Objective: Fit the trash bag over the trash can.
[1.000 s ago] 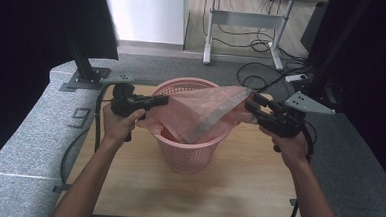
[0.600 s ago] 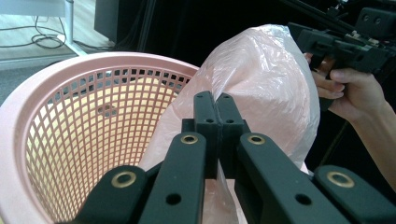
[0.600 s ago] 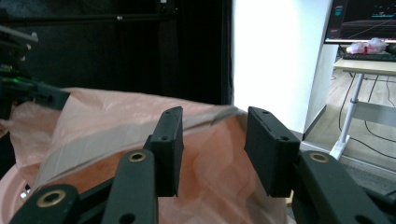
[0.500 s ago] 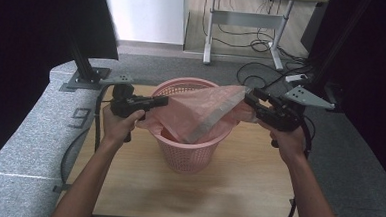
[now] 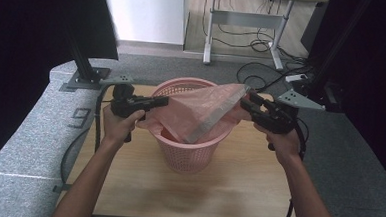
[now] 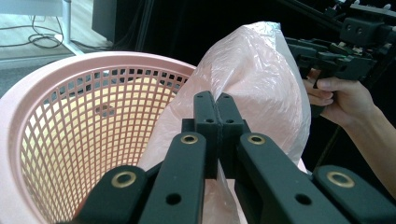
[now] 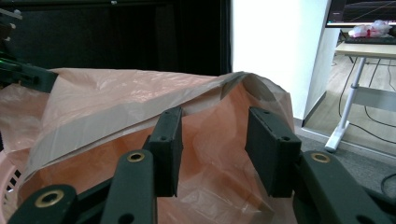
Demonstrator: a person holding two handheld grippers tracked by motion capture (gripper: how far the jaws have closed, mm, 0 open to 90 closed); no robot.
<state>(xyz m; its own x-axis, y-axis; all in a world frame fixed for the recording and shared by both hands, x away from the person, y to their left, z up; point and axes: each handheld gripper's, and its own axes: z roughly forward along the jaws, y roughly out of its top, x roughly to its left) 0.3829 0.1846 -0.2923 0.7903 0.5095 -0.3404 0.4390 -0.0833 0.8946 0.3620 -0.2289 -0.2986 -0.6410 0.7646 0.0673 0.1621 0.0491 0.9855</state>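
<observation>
The room is dim, with black curtains at both sides, a white wall panel and a light desk (image 5: 266, 12) on metal legs at the back, cables strewn across grey carpet. The wooden surface (image 5: 192, 188) carries a pink mesh basket (image 5: 186, 153) standing upright, its mouth up. Draped over the basket mouth is a pink plastic bag (image 5: 206, 109), stretched with its long axis running from the left rim up to the right, the raised end pointing toward the right side. The left hand-held gripper (image 5: 162, 101) has its jaws pressed together, pinching the bag's edge. The right hand-held gripper (image 5: 247, 102) stands spread, bag film between its pads (image 7: 169, 140).
</observation>
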